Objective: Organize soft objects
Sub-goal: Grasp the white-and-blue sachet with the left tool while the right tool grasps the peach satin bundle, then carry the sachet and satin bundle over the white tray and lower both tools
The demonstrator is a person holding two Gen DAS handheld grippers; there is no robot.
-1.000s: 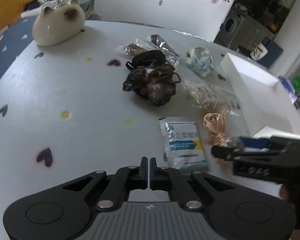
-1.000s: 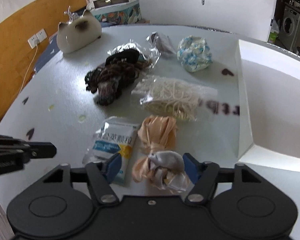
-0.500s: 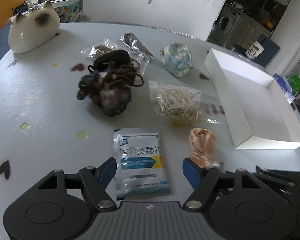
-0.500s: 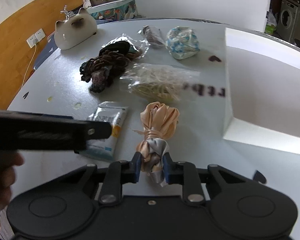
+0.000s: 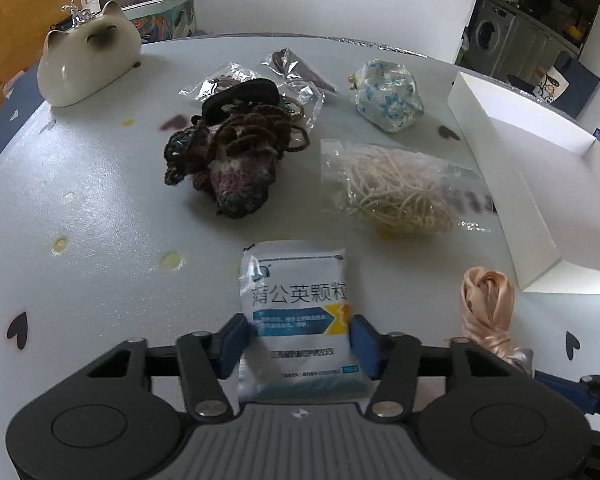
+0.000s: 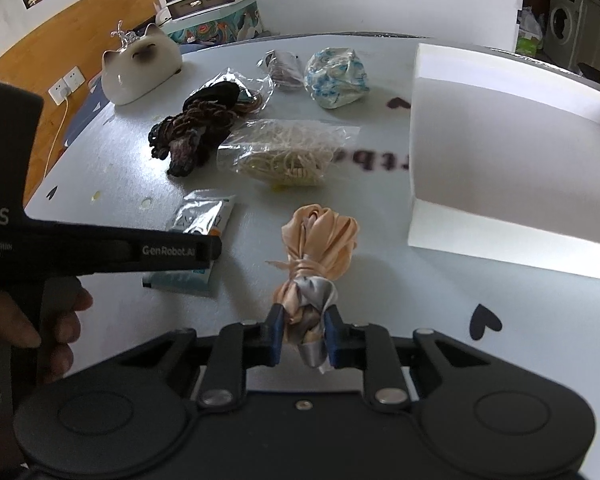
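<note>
Table [image 6: 500,360] lies bare between ribbon bundle [image 6: 320,248] and white box [image 6: 500,168].

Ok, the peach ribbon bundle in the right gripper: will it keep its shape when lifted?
Probably not. The peach ribbon bundle is loose satin loops, so it likely droops from the right gripper. It looks light. Its sheen suggests slipperiness, but the grip sits near the knot, which should help.

White box [image 5: 520,168] cut off at right edge

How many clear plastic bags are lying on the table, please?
3: a clear bag of cream cords mid-table, and two clear bags of dark hair ties behind the dark crocheted yarn bundle. More may be hidden.
</note>
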